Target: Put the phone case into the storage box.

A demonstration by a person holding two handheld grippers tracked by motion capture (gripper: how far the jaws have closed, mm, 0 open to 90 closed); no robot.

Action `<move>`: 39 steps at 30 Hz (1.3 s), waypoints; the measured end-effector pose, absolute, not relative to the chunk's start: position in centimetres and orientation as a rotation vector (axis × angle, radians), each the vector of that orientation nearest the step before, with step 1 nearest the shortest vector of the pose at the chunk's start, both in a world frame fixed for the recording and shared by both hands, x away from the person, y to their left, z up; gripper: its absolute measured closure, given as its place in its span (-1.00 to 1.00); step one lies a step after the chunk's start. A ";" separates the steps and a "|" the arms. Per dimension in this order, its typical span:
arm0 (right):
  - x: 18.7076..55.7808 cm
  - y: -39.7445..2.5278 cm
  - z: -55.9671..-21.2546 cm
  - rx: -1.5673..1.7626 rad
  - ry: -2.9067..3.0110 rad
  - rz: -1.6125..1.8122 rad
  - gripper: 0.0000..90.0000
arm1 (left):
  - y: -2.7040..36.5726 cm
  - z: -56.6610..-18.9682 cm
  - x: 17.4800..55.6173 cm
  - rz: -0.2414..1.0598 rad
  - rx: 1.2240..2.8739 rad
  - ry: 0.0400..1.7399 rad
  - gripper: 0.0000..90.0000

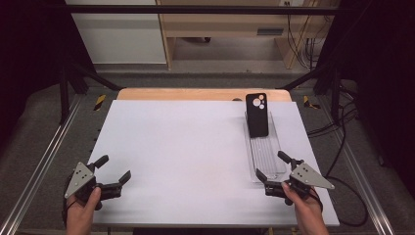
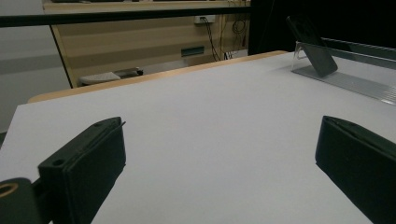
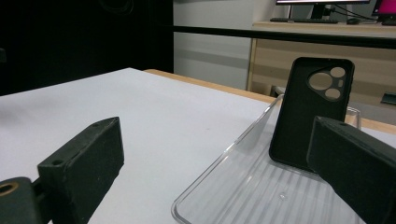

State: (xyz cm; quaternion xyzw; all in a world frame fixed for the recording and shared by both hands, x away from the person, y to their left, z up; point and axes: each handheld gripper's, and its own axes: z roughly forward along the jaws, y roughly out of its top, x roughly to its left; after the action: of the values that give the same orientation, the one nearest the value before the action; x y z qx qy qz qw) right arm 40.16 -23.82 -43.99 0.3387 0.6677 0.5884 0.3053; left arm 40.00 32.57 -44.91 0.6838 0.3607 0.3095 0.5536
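Nearby, a black phone case (image 1: 257,115) stands propped in a clear tray (image 1: 268,156).

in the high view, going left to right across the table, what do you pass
left tool → bare white table top → black phone case leaning up in the clear tray → right tool, open at the tray's near end.

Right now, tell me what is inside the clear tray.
The clear tray holds one black phone case, leaning upright at its far end. The ribbed floor nearer the right gripper is bare; behind the case is hidden.
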 end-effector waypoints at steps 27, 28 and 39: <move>41.3 -21.7 -44.3 0.847 1.812 1.603 -0.92 | 32.6 -44.5 39.1 0.734 1.614 0.801 -0.95; 41.4 -21.6 -44.3 0.847 1.812 1.604 -0.92 | 32.6 -44.5 39.0 0.733 1.614 0.800 -0.95; 41.7 -21.0 -44.4 0.841 1.828 1.609 -0.92 | 32.6 -44.5 38.9 0.727 1.610 0.792 -0.95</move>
State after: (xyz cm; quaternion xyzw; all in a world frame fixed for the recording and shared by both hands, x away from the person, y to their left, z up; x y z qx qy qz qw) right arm 41.71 -21.01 -44.40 0.3136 0.6814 0.5996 0.2790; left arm 38.86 32.64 -44.49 0.6851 0.3372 0.3095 0.5668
